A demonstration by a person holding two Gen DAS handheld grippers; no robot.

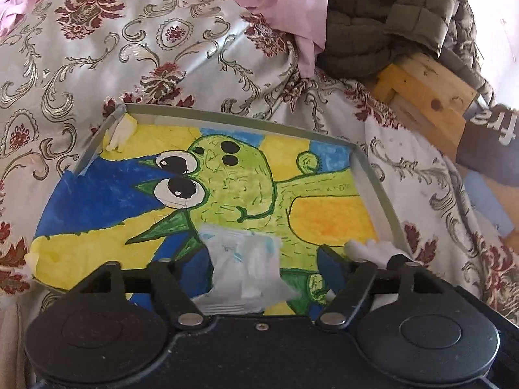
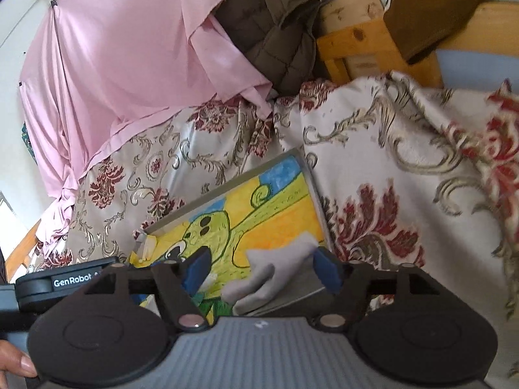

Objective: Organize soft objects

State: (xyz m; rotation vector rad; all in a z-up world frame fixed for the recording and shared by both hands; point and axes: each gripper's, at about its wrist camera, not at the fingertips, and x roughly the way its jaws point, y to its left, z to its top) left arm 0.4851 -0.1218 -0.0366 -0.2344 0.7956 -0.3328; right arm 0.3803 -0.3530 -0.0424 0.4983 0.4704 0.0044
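Note:
A grey tray (image 1: pixel 373 175) lined with a yellow, blue and green cartoon drawing lies on a floral bedspread. In the left wrist view a white packet (image 1: pixel 243 272) with pale blue print lies on the drawing between the open fingers of my left gripper (image 1: pixel 249 275), not clamped. In the right wrist view a grey folded sock (image 2: pixel 272 272) lies on the tray's near right corner (image 2: pixel 292 295) between the wide-open fingers of my right gripper (image 2: pixel 262 272). A white soft piece (image 1: pixel 373 249) sits at the tray's right edge.
The floral bedspread (image 1: pixel 162 48) covers the bed around the tray. A pink cloth (image 2: pixel 129 48) and an olive quilted jacket (image 1: pixel 389 9) lie at the back. A wooden bed frame (image 1: pixel 428 97) stands at the right. A white wad (image 1: pixel 120 129) sits in the tray's far left corner.

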